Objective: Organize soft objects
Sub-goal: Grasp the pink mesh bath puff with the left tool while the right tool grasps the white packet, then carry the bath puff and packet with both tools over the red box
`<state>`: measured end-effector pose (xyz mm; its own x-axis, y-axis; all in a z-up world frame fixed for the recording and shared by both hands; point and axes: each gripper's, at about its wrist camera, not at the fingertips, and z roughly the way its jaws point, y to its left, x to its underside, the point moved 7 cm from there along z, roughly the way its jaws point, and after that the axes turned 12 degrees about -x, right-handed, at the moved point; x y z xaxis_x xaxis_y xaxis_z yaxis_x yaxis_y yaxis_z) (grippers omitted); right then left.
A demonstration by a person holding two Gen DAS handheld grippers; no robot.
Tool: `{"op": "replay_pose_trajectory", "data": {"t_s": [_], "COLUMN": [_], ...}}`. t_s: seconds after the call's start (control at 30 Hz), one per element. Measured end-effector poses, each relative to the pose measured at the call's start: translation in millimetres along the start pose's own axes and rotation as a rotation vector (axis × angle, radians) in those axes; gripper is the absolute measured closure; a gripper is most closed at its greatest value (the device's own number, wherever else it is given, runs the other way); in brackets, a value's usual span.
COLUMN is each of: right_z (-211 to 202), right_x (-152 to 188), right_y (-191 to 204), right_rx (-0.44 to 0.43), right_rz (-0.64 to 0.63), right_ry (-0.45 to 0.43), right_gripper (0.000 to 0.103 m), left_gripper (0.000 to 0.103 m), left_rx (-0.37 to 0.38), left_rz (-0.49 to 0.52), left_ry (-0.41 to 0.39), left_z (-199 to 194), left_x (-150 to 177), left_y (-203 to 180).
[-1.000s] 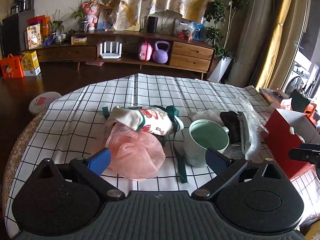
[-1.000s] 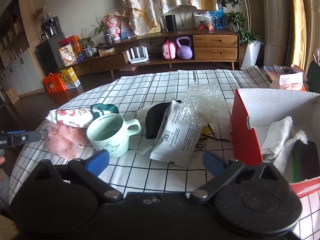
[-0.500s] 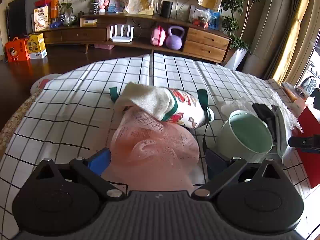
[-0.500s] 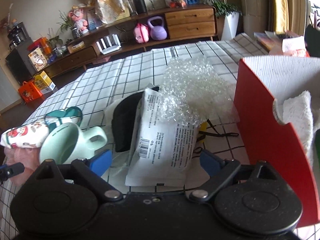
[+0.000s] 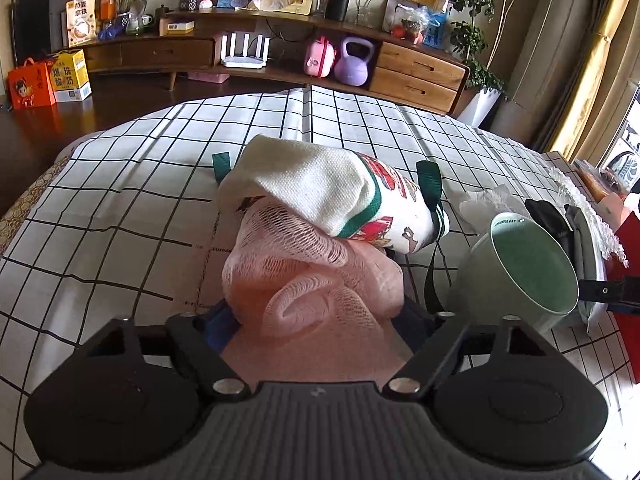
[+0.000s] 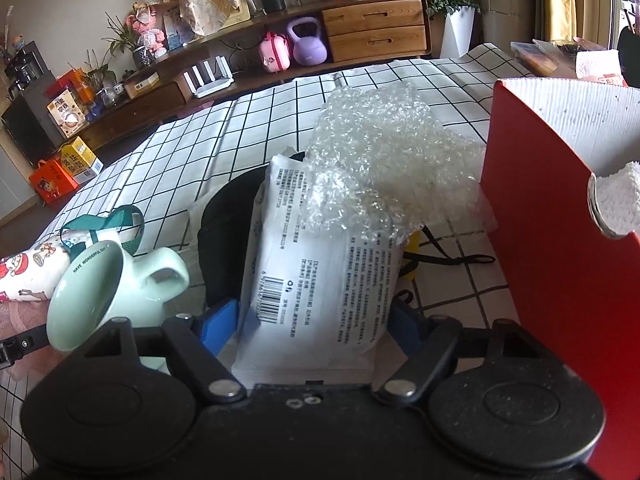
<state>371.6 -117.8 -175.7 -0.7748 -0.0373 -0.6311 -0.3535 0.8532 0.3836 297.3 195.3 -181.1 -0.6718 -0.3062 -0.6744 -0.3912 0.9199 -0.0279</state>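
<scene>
Now that I've pushed in from the standoff of a second ago, the left gripper (image 5: 316, 318) is straddling the pink mesh pouf (image 5: 312, 280) in the left wrist view, fingers on either side of it, touching or nearly so; can't tell if they're clamping yet. The pouf is lying on the checked tablecloth (image 5: 120, 208), half under the printed cloth bag (image 5: 340, 200), so lifting is probably going to drag the bag. I'm seeing open cloth to the left and far side; the green mug (image 5: 520, 272) is crowding just beside my right finger, and the bag's green strap (image 5: 432, 280) is running between them. The table edge is falling away at far left.

In the right wrist view, the right gripper (image 6: 316, 320) is likewise closing in, now framing the near end of the white wipes pack (image 6: 320, 280); pads are at its sides, grip not confirmable. Bubble wrap (image 6: 384, 160) is sitting on the pack's far end, a black pouch (image 6: 224, 240) behind it. The red box (image 6: 560, 240) is standing just right, wall close to my right finger, a white towel (image 6: 616, 196) already inside. Short lift-over looks feasible; the mug (image 6: 112, 288) is tight on the left
</scene>
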Motion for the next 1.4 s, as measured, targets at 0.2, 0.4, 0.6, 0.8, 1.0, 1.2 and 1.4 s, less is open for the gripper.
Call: {"op": "replay_pose_trajectory", "data": {"t_s": [0.2, 0.4, 0.6, 0.8, 1.0, 1.2, 1.4], "right_z": [-7, -22, -40, -62, -89, -117, -147], "right_x": [-1, -1, 2, 6, 14, 19, 29], "right_y": [1, 5, 12, 20, 30, 36, 33], "right_rx": [0.000, -0.025, -0.074, -0.118, -0.161, -0.211, -0.219], "right_rz": [-0.005, -0.010, -0.007, -0.002, -0.003, 0.003, -0.007], "right_ry": [-0.002, -0.002, 0.003, -0.003, -0.012, -0.031, -0.041], "right_gripper": [0.029, 0.033, 0.033, 0.033, 0.033, 0.033, 0.033], "left_gripper": [0.058, 0.071, 0.080, 0.085, 0.087, 0.087, 0.087], "left_rx": [-0.032, -0.048, -0.025, -0.019, 0.002, 0.037, 0.059], "left_rz": [0.016, 0.027, 0.020, 0.029, 0.015, 0.018, 0.022], "left_ry": [0.000, -0.022, -0.051, -0.077, -0.102, -0.139, -0.155], "left_z": [-5, -16, -32, -52, -74, -105, -130], "left_x": [1, -3, -8, -11, -16, -19, -16], "left_y": [-1, -3, -6, -9, -13, -22, -29]}}
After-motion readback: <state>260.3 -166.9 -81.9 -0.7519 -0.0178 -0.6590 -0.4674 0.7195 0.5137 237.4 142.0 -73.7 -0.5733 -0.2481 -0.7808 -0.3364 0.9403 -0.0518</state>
